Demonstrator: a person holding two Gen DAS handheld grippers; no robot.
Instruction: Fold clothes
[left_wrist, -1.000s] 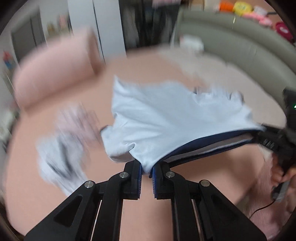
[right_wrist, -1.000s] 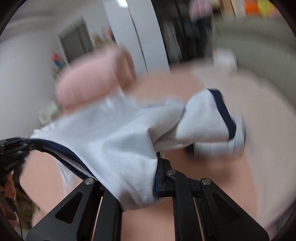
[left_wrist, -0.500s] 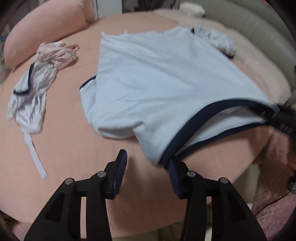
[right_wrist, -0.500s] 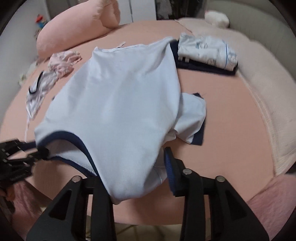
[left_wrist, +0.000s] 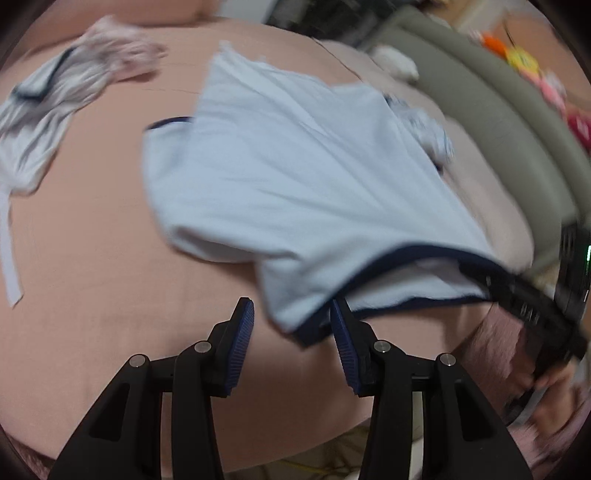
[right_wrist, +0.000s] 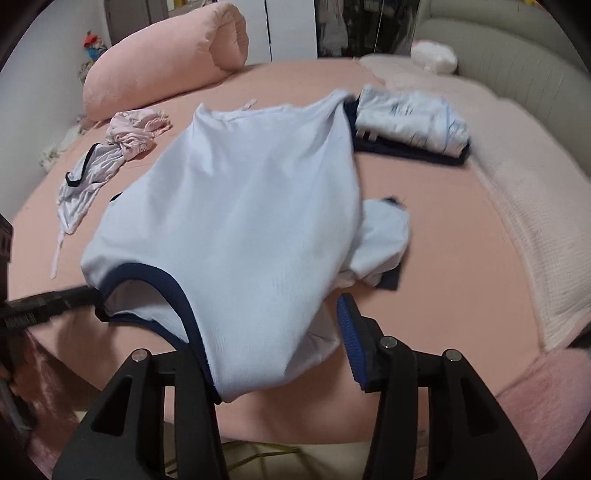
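Lying between both parted claws: pale blue shirt (right_wrist: 240, 206).

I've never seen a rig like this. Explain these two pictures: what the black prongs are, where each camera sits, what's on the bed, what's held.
No robot: a person holds a two-finger gripper in each hand, with a camera looking along its fingers. One picture is from the left gripper, the other from the right gripper. A light blue shirt lies spread on the pink bed, beside crumpled clothes and a folded pile. Both grippers have just been opening; neither grips the shirt, though its edge lies between the fingers.
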